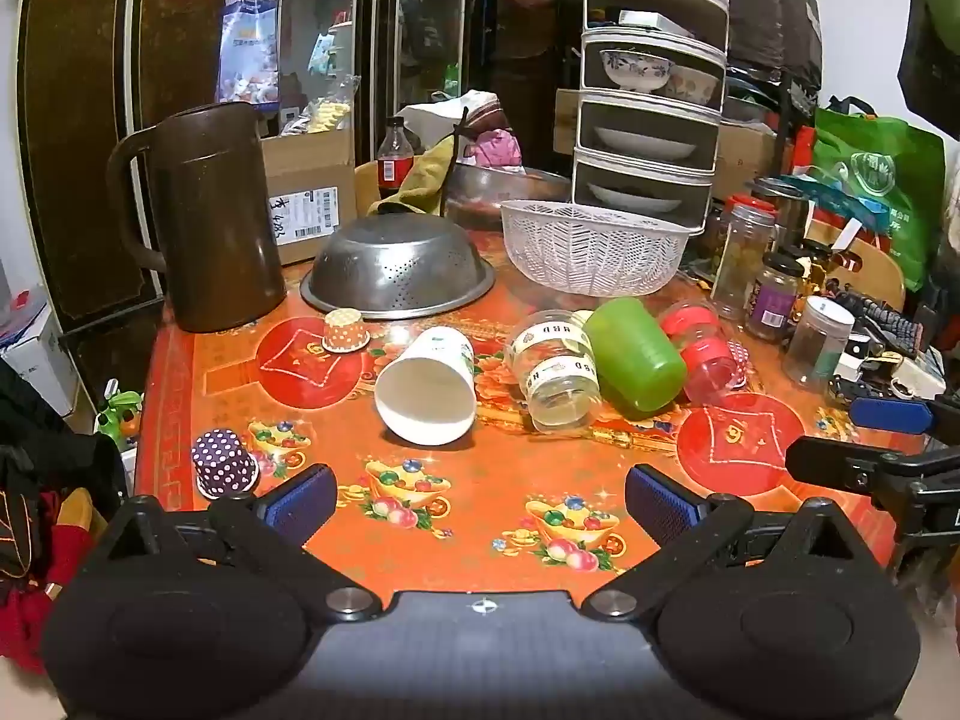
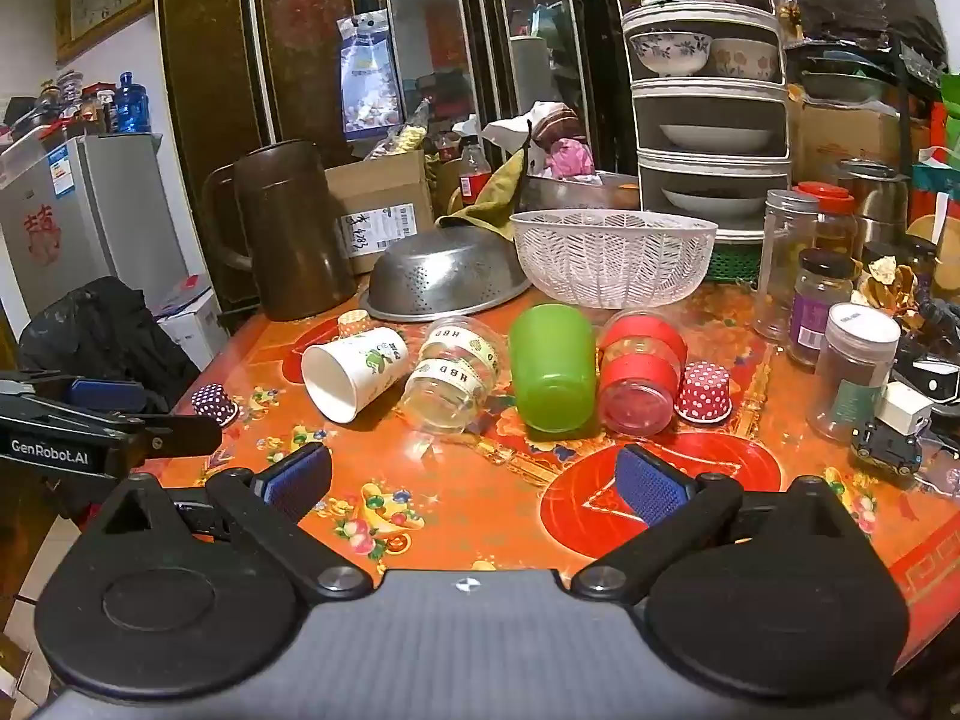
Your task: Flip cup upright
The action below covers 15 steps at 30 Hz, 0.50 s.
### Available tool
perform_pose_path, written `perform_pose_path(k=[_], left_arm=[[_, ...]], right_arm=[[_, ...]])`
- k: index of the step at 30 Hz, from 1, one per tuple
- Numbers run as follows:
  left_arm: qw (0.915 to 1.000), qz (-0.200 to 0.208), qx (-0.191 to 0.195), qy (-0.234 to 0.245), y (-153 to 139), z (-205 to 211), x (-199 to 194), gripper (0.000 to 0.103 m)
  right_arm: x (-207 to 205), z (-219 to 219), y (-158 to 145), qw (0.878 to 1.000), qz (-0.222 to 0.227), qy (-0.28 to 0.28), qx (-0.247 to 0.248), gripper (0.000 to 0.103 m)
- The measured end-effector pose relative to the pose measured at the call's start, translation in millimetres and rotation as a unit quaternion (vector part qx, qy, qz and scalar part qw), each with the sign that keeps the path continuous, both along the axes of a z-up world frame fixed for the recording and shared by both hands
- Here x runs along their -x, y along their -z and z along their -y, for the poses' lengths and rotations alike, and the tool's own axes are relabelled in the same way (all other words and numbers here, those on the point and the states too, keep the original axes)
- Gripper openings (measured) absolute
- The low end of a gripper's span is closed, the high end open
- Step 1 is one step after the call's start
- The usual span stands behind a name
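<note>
Several cups lie on their sides in a row on the orange patterned table [image 1: 480, 480]: a white paper cup [image 1: 429, 387] [image 2: 354, 369], a clear banded cup [image 1: 558, 369] [image 2: 456, 375], a green cup [image 1: 636, 354] [image 2: 552, 369] and a red-banded clear cup [image 1: 705, 354] [image 2: 639, 375]. My left gripper [image 1: 480, 501] is open and empty, near the table's front edge, short of the white cup. My right gripper [image 2: 474, 483] is open and empty, in front of the green cup. Each gripper shows at the edge of the other's view.
Small dotted paper cups stand upside down: purple [image 1: 223, 463], orange [image 1: 345, 331], red [image 2: 703, 391]. Behind the row are a brown jug [image 1: 210, 216], an upturned steel colander [image 1: 399, 264] and a white basket [image 1: 591, 252]. Jars [image 2: 852, 369] crowd the right side.
</note>
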<state>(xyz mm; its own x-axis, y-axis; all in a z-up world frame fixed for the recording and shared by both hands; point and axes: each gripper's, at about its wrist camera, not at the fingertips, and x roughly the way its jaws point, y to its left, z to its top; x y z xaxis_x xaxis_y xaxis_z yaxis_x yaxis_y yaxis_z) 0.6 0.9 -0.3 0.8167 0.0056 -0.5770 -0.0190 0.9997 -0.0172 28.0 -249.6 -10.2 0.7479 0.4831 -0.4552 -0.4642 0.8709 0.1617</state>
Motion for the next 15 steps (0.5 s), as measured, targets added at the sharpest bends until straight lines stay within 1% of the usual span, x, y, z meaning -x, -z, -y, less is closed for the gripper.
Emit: perform_pose_path(k=[1,2,3,4,5,10,15], left_arm=[[1.0000,-0.001,0.002,-0.001,0.3,-0.7,-0.5,0.103],[0.9999,0.016,0.002,0.000,0.5,0.7,7.2,0.103],[0.9999,0.016,0.001,-0.001,0.7,1.0,9.2,0.103],[0.9999,0.015,0.001,-0.002,1.1,1.3,11.3,0.103],[1.0000,-0.002,0.003,-0.001,0.3,1.5,2.5,0.103],[1.0000,-0.005,0.007,0.000,2.1,0.2,-0.5,0.103],[0.9999,-0.007,0.008,0.000,1.5,-0.2,-1.0,0.103]], right_arm=[[0.0,0.5,0.5,1.000,-0.001,0.000,-0.001,0.102],[-0.1,0.9,1.1,1.000,-0.001,-0.001,-0.002,0.102],[-0.2,1.1,1.6,1.000,-0.002,-0.001,-0.003,0.102],[-0.3,1.2,2.2,1.000,-0.002,0.000,-0.003,0.102],[-0.8,-2.1,-1.4,1.000,-0.002,0.000,-0.003,0.102],[2.5,-6.9,-6.3,1.000,-0.003,-0.002,-0.007,0.102],[1.3,-1.9,-2.9,1.000,-0.001,-0.008,-0.010,0.102]])
